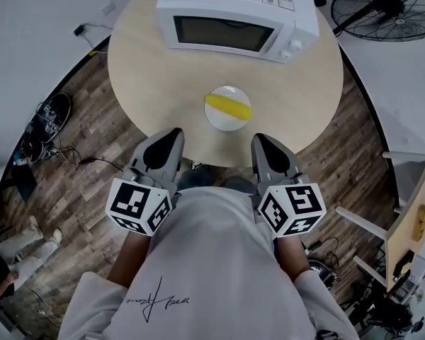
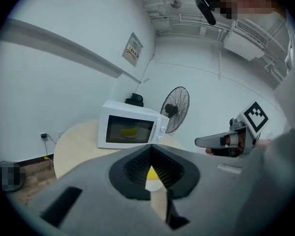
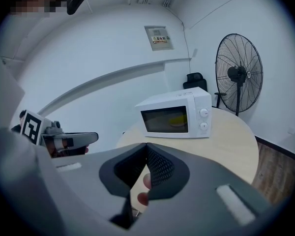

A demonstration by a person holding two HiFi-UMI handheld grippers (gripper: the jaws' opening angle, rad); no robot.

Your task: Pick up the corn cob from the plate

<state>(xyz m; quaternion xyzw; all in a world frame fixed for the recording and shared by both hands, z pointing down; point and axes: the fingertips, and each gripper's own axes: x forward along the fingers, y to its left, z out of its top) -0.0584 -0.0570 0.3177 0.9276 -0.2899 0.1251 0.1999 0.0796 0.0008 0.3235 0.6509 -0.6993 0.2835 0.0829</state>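
Corn cob is lying across the white plate, untouched, on the round table toward its 6 o'clock edge. Microwave is sitting at the plate's 12 o'clock. Left gripper is hovering at the plate's 7 o'clock, jaws closed tip to tip, gripping nothing. Right gripper is hovering at 5 o'clock, jaws closed too, empty. Both are apart from the plate.

Round table: microwave, plate.
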